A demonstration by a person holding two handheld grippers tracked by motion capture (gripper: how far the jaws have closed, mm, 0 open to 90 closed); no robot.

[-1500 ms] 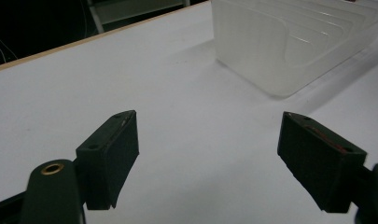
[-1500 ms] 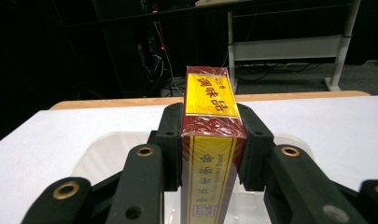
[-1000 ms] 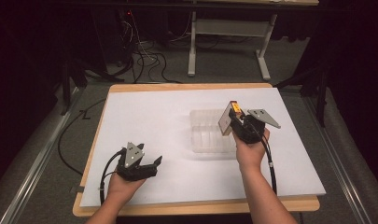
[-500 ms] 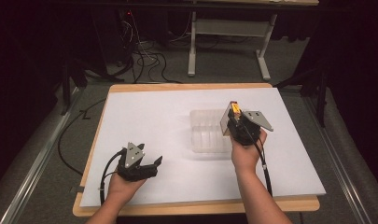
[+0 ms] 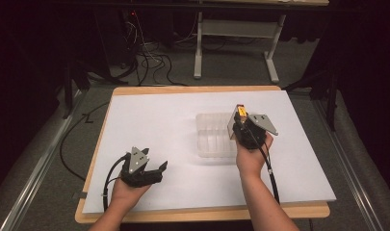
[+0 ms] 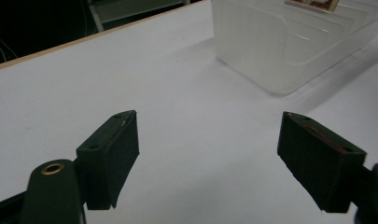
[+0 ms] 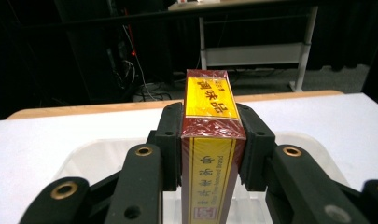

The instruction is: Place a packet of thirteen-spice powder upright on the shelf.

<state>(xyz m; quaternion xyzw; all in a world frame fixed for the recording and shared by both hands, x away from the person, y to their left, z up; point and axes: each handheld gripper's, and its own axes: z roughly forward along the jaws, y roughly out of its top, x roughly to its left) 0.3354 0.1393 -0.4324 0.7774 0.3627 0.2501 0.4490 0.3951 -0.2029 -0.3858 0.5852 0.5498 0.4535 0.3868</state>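
My right gripper (image 5: 240, 118) is shut on a red and yellow box (image 7: 210, 135) with printed characters, held upright between the black jaws. It hovers over the right part of a clear plastic bin (image 5: 214, 134) in the middle of the white table (image 5: 149, 120). The box (image 5: 240, 111) pokes out above the gripper in the high view. Beneath the jaws lies the bin (image 7: 98, 156). My left gripper (image 5: 160, 168) rests low near the front left of the table, open, with nothing between its jaws. Ahead of it to the right stands the bin (image 6: 289, 46).
The white sheet covers a wooden tabletop with its edge (image 5: 202, 211) near the person. Cables (image 5: 149, 62) and a metal stand (image 5: 231, 43) sit on the floor behind the table. Bare white surface stretches left of the bin.
My right gripper with the box has shifted slightly left and nearer over the bin. The left gripper has stayed where it was.
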